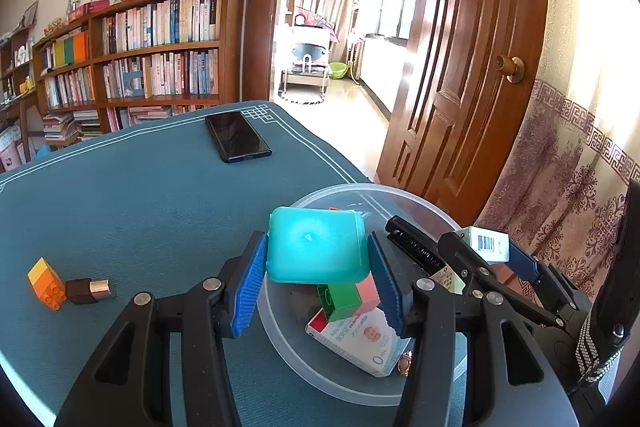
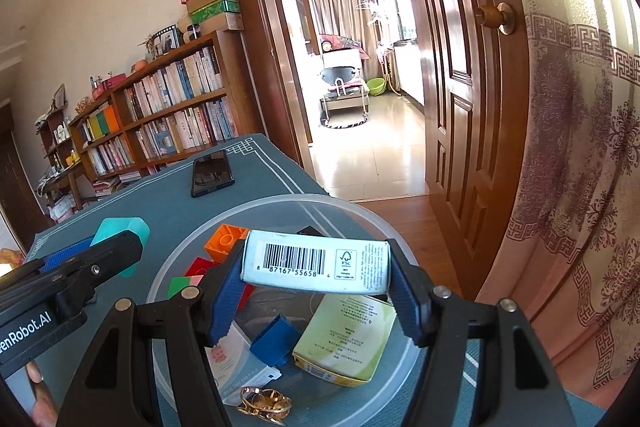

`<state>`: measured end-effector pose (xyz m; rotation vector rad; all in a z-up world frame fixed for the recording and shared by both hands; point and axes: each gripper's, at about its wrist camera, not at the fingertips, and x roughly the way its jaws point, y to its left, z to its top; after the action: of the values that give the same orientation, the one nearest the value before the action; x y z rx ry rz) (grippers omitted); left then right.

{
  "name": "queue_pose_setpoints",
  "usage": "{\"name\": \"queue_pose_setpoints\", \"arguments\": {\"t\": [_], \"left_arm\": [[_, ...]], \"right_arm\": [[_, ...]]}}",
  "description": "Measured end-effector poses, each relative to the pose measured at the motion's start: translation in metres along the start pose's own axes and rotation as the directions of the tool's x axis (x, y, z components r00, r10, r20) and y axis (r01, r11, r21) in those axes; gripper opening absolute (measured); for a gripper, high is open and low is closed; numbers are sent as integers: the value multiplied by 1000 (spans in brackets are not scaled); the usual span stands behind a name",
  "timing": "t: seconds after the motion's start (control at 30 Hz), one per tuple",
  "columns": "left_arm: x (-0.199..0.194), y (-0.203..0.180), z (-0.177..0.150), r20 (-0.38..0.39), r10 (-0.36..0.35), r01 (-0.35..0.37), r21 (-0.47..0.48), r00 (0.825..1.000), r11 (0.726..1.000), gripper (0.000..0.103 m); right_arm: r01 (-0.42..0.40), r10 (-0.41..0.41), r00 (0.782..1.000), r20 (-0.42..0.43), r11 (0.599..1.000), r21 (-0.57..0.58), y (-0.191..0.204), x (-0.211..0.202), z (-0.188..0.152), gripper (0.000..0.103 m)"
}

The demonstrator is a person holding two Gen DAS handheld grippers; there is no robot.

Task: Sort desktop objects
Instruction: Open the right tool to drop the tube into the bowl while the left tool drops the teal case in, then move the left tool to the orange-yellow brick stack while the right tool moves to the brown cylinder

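You hold a rounded turquoise plastic case (image 1: 316,251) in the left tool (image 1: 318,281) and a white barcoded carton (image 2: 316,267) in the right tool (image 2: 316,301), both above the clear round plastic bowl (image 2: 360,209), apparently for dropping in.

Both sets of tongs are black plastic frames with triangular cutouts, silver round screws at the joints, and blue ribbed pads on the fingers. The left tongs (image 1: 318,283) and right tongs (image 2: 316,293) look alike. White lettering ending "enRobot.AI" marks one arm, and a black-and-white woven strap hangs from the other.
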<state>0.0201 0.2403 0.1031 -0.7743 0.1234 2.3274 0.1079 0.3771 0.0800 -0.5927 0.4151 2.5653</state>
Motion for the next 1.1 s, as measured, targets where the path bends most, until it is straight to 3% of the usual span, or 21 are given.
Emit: {"name": "queue_pose_setpoints", "arguments": {"t": [0.23, 0.3, 0.37, 1.1], "left_arm": [[8, -1, -3, -31, -42, 42, -1, 999, 999, 55], [10, 0, -3, -49, -64, 63, -18, 997, 998, 61], [9, 2, -3, -44, -70, 69, -35, 997, 997, 75], [-10, 19, -1, -18, -26, 24, -89, 1000, 996, 76]], "right_arm": [[31, -31, 999, 8, 999, 16, -5, 4, -1, 72], [38, -38, 999, 15, 999, 22, -7, 2, -1, 75], [51, -52, 998, 31, 998, 30, -9, 0, 0, 80], [62, -61, 998, -14, 997, 48, -10, 0, -5, 80]]}}
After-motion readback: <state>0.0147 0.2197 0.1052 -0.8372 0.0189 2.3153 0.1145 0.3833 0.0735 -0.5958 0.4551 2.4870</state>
